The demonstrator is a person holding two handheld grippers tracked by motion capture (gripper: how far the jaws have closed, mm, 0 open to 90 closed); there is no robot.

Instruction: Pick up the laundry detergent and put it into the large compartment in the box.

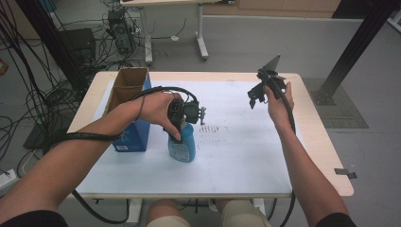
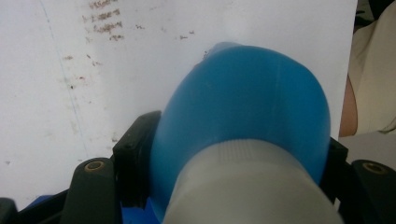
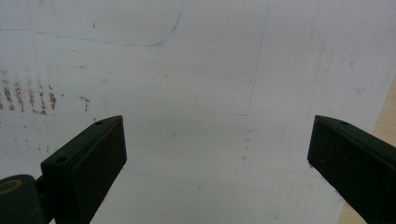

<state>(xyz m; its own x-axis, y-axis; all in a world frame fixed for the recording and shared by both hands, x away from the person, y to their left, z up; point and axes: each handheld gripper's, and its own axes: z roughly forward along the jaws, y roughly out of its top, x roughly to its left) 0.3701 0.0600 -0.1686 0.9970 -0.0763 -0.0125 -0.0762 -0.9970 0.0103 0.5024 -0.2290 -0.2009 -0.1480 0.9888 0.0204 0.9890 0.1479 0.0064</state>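
Step in hand, as I judge it: securing the bottle (image 1: pixel 182 142). My left gripper (image 1: pixel 182 113) comes down on it from above; in the left gripper view the jaws sit tight against both sides of the blue body just under the white cap (image 2: pixel 243 186), so I record it as clamped on the bottle. The bottle stands upright on the white sheet (image 1: pixel 236 156) near the table's left-centre, just right of the blue box (image 1: pixel 135 135), whose brown flaps stand open.

My right gripper (image 1: pixel 257 94) is held up over the far right of the sheet, well apart from the bottle. Its jaws stand wide with nothing between them.

Next move, in my estimate: lift the bottle straight up and carry it, most likely toward the open box. That calls for a firm hold, since the body is smooth and rounded and could slip or swing, and for clearance over the flaps.

Writing: the bottle carries a pale label low on its front, and the box a white one near its base; neither is legible. Brown smudge rows (image 1: pixel 210 128) mark the sheet beside the bottle; no brand can be read
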